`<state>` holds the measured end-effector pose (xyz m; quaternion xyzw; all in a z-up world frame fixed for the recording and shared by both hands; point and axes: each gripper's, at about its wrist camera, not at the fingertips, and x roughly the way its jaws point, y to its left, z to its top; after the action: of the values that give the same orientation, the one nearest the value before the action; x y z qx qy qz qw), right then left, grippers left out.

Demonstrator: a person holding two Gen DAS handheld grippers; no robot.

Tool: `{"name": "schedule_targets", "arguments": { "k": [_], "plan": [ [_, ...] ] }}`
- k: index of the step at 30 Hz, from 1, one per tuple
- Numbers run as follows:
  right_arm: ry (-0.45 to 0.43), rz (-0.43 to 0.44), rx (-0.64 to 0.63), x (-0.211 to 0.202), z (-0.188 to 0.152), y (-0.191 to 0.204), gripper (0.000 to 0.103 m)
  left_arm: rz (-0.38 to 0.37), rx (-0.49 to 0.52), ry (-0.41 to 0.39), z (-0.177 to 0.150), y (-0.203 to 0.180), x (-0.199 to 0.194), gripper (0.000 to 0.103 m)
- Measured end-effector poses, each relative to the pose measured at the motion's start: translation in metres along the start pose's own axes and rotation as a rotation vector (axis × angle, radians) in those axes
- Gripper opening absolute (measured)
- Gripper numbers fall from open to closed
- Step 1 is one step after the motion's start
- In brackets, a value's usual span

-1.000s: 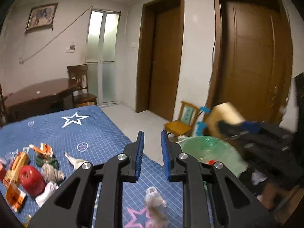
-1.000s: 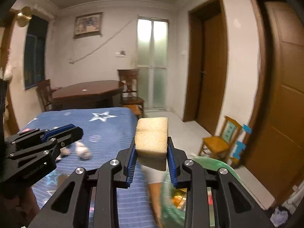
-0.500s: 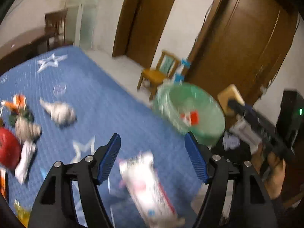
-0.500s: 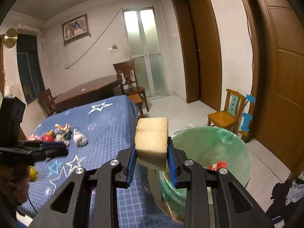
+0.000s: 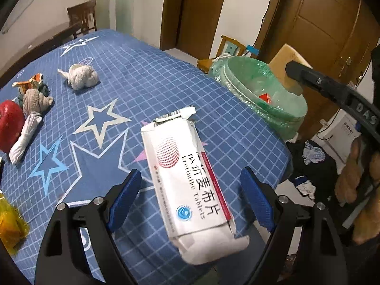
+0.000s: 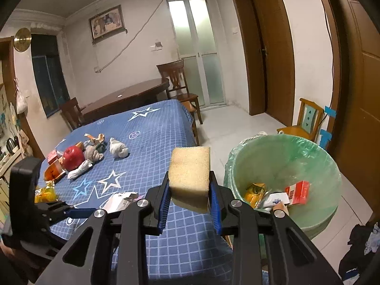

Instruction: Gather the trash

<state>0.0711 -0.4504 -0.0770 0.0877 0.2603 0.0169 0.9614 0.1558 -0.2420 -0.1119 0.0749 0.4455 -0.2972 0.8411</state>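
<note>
While L gripper (image 5: 190, 190) opens, box (image 5: 187, 185) between pads

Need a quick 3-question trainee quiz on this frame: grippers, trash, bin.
1. True or false: the right gripper is clamped on the sponge.
2. Which item lies between the opening jaws of the left gripper? A) red apple B) white tablet box C) sock
3. What colour is the liner of the trash bin?

Key: 1 true; 2 B, lying on the blue cloth, not gripped; 3 green.
</note>
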Motion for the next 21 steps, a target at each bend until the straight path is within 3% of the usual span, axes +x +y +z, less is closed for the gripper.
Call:
{"name": "schedule_targets", "arguments": {
  "k": [1,2,5,12,21],
  "plan": [
    [-0.002,0.001,-0.003,0.0,0.0,0.002,0.031,0.005,0.005,0.004,-0.001,-0.002,0.001,0.065],
    [-0.003,0.001,-0.005,0.001,0.001,0.003,0.031,0.021,0.011,-0.005,-0.003,-0.002,0.002,0.059],
    [-0.008,-0.002,-0.012,-0.002,0.0,0.001,0.031,0.032,0.009,-0.03,-0.005,-0.002,0.001,0.051],
    [-0.014,0.001,-0.048,0.001,0.0,0.011,0.031,0.052,-0.031,-0.115,-0.005,0.007,-0.021,0.05],
    [-0.138,-0.097,-0.107,-0.027,0.031,0.013,0.031,0.089,-0.005,-0.346,0.053,-0.017,-0.066,0.05]
  ]
}}
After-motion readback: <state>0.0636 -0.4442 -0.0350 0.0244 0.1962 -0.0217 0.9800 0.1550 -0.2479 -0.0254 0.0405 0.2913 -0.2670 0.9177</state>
